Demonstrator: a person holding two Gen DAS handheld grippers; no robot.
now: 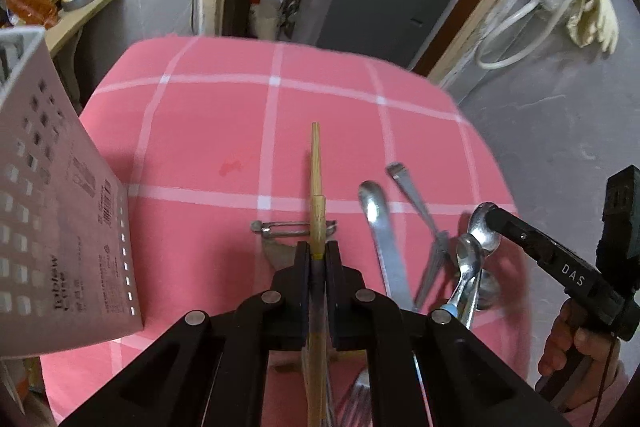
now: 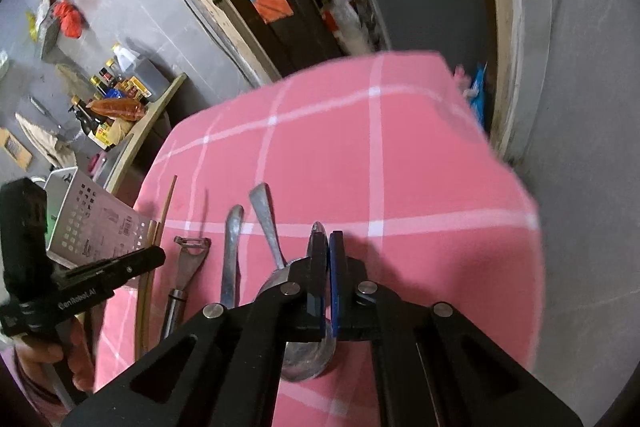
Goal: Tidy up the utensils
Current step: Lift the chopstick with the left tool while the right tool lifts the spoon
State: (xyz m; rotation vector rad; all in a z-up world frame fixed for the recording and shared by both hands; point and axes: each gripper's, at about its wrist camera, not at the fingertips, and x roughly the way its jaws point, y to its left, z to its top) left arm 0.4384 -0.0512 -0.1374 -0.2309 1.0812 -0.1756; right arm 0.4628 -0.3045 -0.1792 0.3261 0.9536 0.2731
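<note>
In the left wrist view my left gripper point(image 1: 318, 247) is shut on wooden chopsticks point(image 1: 316, 167), held above the pink checked tablecloth point(image 1: 208, 131) and pointing away from me. A steel peeler point(image 1: 294, 229) lies on the cloth under them. At the right, my right gripper point(image 1: 492, 217) is shut on a steel spoon point(image 1: 482, 233). In the right wrist view that gripper point(image 2: 328, 239) pinches the spoon's handle, and the spoon's bowl point(image 2: 308, 355) hangs below the jaws. The left gripper point(image 2: 160, 255) with the chopsticks point(image 2: 168, 203) shows at the left.
A grey perforated utensil holder point(image 1: 60, 207) point(image 2: 92, 223) stands at the table's left edge. A flat steel utensil point(image 1: 380, 239) point(image 2: 232, 251) and a fork point(image 1: 420, 211) point(image 2: 268, 219) lie on the cloth between the grippers. A shelf of bottles point(image 2: 116, 99) stands beyond the table.
</note>
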